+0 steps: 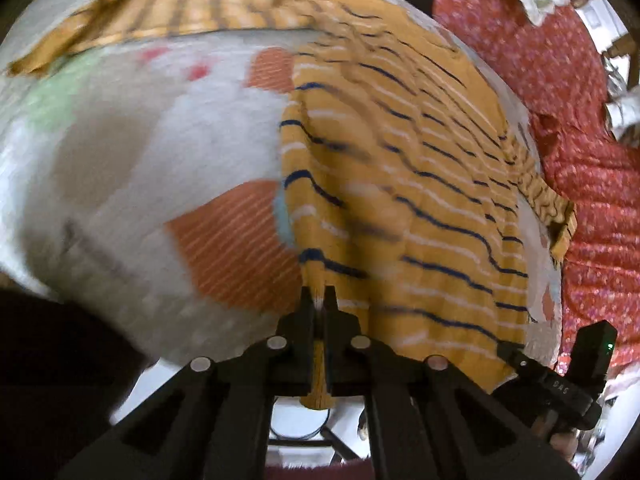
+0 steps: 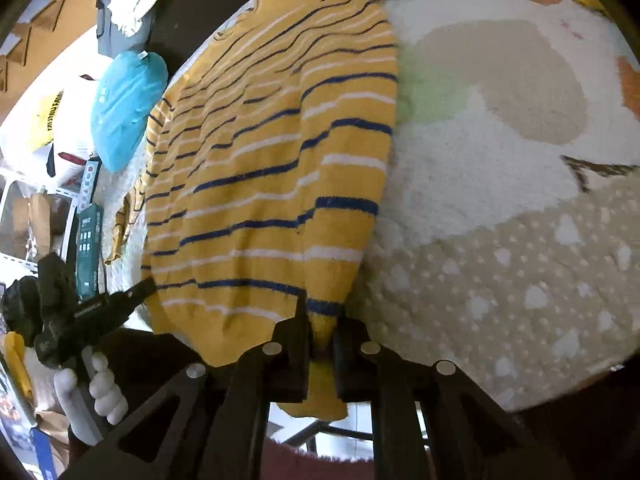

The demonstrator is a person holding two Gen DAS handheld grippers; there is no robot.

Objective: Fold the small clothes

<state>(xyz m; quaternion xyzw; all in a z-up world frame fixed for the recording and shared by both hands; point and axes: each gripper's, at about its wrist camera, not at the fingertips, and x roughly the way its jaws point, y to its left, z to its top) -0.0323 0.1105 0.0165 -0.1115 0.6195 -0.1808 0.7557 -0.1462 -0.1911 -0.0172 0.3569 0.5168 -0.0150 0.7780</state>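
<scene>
— Where's the striped top?
— The yellow striped top (image 1: 400, 200) lies across the patterned blanket (image 1: 120, 184), one sleeve stretched away.
— And the tools?
— The left tool (image 1: 319, 300) is clamped on its near edge; the right tool (image 2: 322, 322) pinches the hem likewise.

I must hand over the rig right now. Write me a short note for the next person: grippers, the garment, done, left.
Left gripper: shut on the near hem of the yellow striped sweater.
Right gripper: shut on the same hem, at its other corner.
The sweater lies on the round patterned rug, with one sleeve stretched out across the far side.
Done: hem gripped at both corners.
Left: the folding itself.
</scene>
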